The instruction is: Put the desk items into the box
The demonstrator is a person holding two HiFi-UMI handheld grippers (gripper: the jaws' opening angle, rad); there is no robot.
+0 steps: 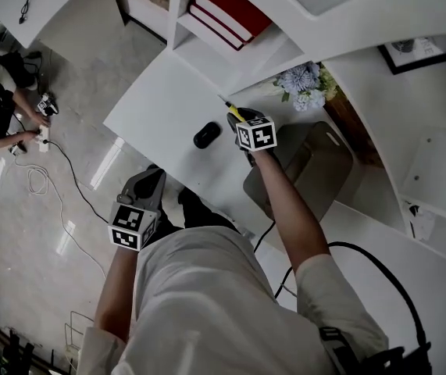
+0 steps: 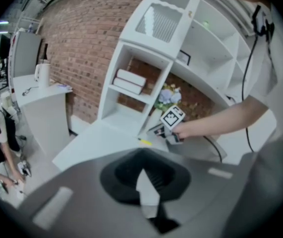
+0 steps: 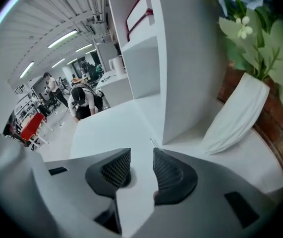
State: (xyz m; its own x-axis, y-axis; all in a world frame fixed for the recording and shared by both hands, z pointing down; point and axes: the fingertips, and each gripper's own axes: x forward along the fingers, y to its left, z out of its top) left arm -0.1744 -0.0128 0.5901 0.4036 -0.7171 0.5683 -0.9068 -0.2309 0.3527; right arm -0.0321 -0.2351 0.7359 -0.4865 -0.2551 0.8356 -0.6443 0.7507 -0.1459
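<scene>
Where the right gripper [image 3: 141, 152] hangs: over the smooth white desk [image 1: 160, 108], near its back edge; ribbed dark pads apart, nothing between them.
Thin yellow pen [image 1: 233, 113]: flat on the desk, just beside that gripper.
Glossy black oval object [image 1: 206, 134]: on the desk's middle.
Rounded grey box [image 1: 316, 162]: at the desk's right end.
Left gripper [image 2: 141, 157]: below the desk's front edge, pads together, empty.
</scene>
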